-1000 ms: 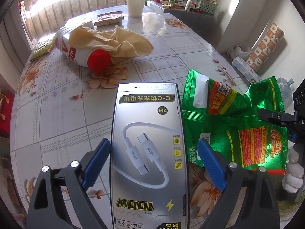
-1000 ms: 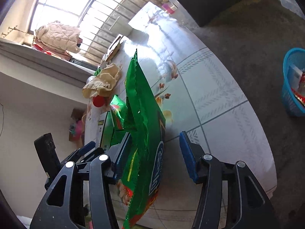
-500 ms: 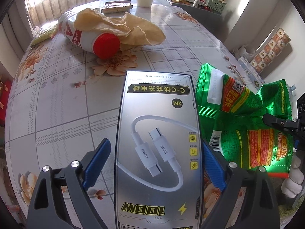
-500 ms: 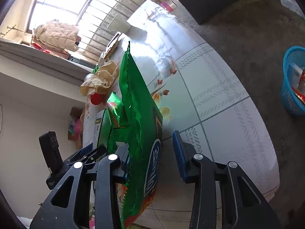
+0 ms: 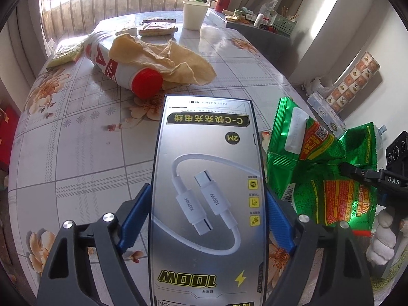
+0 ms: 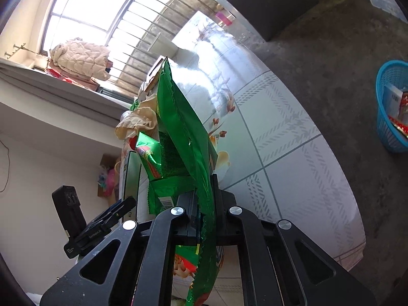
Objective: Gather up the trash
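My left gripper (image 5: 207,219) is shut on a silver cable box (image 5: 207,178), its blue pads (image 5: 135,219) pressed against both long sides, holding it above the floral table (image 5: 76,140). My right gripper (image 6: 204,211) is shut on a green snack bag (image 6: 188,148), held on edge above the table; the bag also shows in the left wrist view (image 5: 329,176). A second green wrapper (image 6: 150,158) lies beside it. A white bottle with a red cap (image 5: 122,71) lies under crumpled brown paper (image 5: 163,58).
A white paper cup (image 5: 194,14) and flat snack packets (image 5: 158,26) stand at the table's far end. A blue basket (image 6: 392,107) with trash sits on the floor to the right of the table. A cluttered side counter (image 5: 257,23) stands behind.
My left gripper has closed onto the cable box and lifted it. My right gripper has closed on the green snack bag, which now stands taller between the jaws.
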`<state>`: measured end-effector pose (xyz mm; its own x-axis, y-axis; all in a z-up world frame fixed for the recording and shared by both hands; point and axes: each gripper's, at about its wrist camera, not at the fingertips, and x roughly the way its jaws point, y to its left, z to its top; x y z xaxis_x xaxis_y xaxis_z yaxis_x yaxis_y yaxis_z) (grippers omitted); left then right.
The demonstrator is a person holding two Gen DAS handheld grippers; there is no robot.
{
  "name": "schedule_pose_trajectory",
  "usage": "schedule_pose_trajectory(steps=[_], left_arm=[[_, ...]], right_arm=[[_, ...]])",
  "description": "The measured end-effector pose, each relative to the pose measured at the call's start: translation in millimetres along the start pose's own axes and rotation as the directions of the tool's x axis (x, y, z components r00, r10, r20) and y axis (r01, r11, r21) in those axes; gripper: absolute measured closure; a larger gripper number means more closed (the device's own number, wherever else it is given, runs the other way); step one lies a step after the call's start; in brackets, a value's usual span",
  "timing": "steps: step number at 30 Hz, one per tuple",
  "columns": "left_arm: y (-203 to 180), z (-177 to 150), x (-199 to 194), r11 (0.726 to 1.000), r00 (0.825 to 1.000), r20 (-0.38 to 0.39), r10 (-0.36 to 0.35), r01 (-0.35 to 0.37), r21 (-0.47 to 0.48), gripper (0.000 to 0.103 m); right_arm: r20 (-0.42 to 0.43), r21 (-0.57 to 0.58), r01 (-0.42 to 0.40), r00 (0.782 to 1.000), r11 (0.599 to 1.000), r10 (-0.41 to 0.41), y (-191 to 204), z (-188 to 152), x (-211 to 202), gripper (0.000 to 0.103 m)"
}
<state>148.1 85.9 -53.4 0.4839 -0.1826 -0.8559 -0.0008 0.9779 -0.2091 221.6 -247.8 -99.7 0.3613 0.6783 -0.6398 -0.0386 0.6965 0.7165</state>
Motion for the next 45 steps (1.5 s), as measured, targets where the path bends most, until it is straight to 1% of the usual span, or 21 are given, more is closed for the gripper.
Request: schedule_pose_trajectory(steps=[6,9,12,15,18,22,24,26,28,32,34,35,37,38,39,40,41,42,43,44,45], left_arm=[[-21.1,11.9,-17.7,0.999,0.998,0.048,-0.045,0.044,0.019,0.021],[-49.6,28.9,-18.3,0.995,0.995,0.057,-0.084,0.081,0.06,0.021],[-84.7,44.9,-18.0,0.984,0.988,0.062,-0.142,0.134,0.115,0.021],[-129.0,64.2,-13.3,0.964,0.976,0.053,-0.211,0.199,0.176,0.021],[-183.5,84.5,0.1,0.932,0.961,0.027,-0.277,0.261,0.252,0.021],[-261.5,109.9,39.3,0.881,0.932,-0.078,-0.354,0.36,0.307,0.021],[-298.8,119.6,64.7,0.86,0.914,-0.141,-0.379,0.405,0.31,0.021],[-332.9,126.7,93.2,0.851,0.903,-0.204,-0.378,0.426,0.309,0.021],[-363.1,132.3,121.6,0.838,0.891,-0.252,-0.378,0.445,0.315,0.021],[-419.3,131.6,172.1,0.829,0.894,-0.296,-0.336,0.43,0.357,0.021],[-445.2,129.0,197.9,0.829,0.899,-0.313,-0.305,0.413,0.378,0.021],[-457.2,126.7,211.2,0.826,0.898,-0.324,-0.296,0.412,0.385,0.02],[-475.2,123.8,241.1,0.828,0.893,-0.346,-0.287,0.413,0.38,0.02],[-483.7,121.0,258.3,0.833,0.891,-0.365,-0.271,0.407,0.374,0.017],[-490.0,119.6,275.3,0.843,0.891,-0.379,-0.251,0.393,0.367,0.013],[-491.0,116.6,292.2,0.855,0.893,-0.383,-0.236,0.378,0.355,0.012],[-493.0,113.3,307.3,0.866,0.897,-0.385,-0.218,0.36,0.347,0.012],[-491.5,109.0,321.0,0.876,0.899,-0.395,-0.191,0.337,0.345,0.012],[-491.2,106.6,332.7,0.885,0.896,-0.411,-0.168,0.321,0.338,0.012],[-489.4,105.0,340.3,0.891,0.889,-0.427,-0.164,0.32,0.322,0.012],[-486.0,104.3,343.6,0.896,0.885,-0.433,-0.172,0.324,0.305,0.012]], right_arm=[[0.083,0.039,-0.019,0.996,0.999,0.016,-15.1,-3.1,-32.7,0.099],[0.154,0.076,-0.044,0.988,0.996,0.032,-32.3,-4.6,-59.5,0.099],[0.241,0.122,-0.047,0.97,0.991,0.016,-54.9,-3.2,-93.2,0.099],[0.333,0.178,-0.045,0.943,0.983,-0.017,-79.9,-1.8,-128.5,0.099],[0.422,0.248,-0.035,0.904,0.968,-0.075,-109.4,-1.8,-162.6,0.099],[0.503,0.362,-0.016,0.845,0.932,-0.181,-155.8,-1.8,-194.0,0.098],[0.512,0.418,-0.002,0.827,0.909,-0.234,-181.4,-0.1,-199.9,0.098],[0.51,0.467,0.014,0.812,0.884,-0.283,-205.5,5.6,-199.0,0.098],[0.493,0.514,0.024,0.81,0.857,-0.318,-232.0,14.0,-193.8,0.098],[0.458,0.608,0.012,0.812,0.794,-0.362,-282.6,28.8,-176.1,0.098],[0.45,0.632,-0.007,0.817,0.775,-0.36,-304.0,34.8,-167.5,0.098],[0.445,0.65,-0.011,0.816,0.76,-0.369,-313.8,37.0,-163.8,0.095],[0.437,0.673,-0.011,0.812,0.74,-0.385,-330.6,41.0,-154.7,0.089],[0.424,0.688,-0.006,0.815,0.726,-0.395,-341.9,42.7,-148.3,0.085],[0.41,0.707,-0.007,0.819,0.707,-0.402,-354.7,43.4,-141.7,0.068],[0.404,0.714,-0.007,0.821,0.7,-0.403,-368.3,43.7,-133.8,0.051],[0.391,0.723,0.002,0.823,0.691,-0.411,-380.6,42.6,-127.1,0.049],[0.355,0.743,0.029,0.829,0.668,-0.431,-392.8,40.2,-119.6,0.049],[0.318,0.764,0.051,0.837,0.643,-0.445,-401.3,36.2,-115.3,0.049],[0.301,0.783,0.049,0.843,0.62,-0.447,-409.7,31.7,-112.0,0.049],[0.305,0.79,0.035,0.844,0.612,-0.441,-413.3,25.2,-112.3,0.049]])
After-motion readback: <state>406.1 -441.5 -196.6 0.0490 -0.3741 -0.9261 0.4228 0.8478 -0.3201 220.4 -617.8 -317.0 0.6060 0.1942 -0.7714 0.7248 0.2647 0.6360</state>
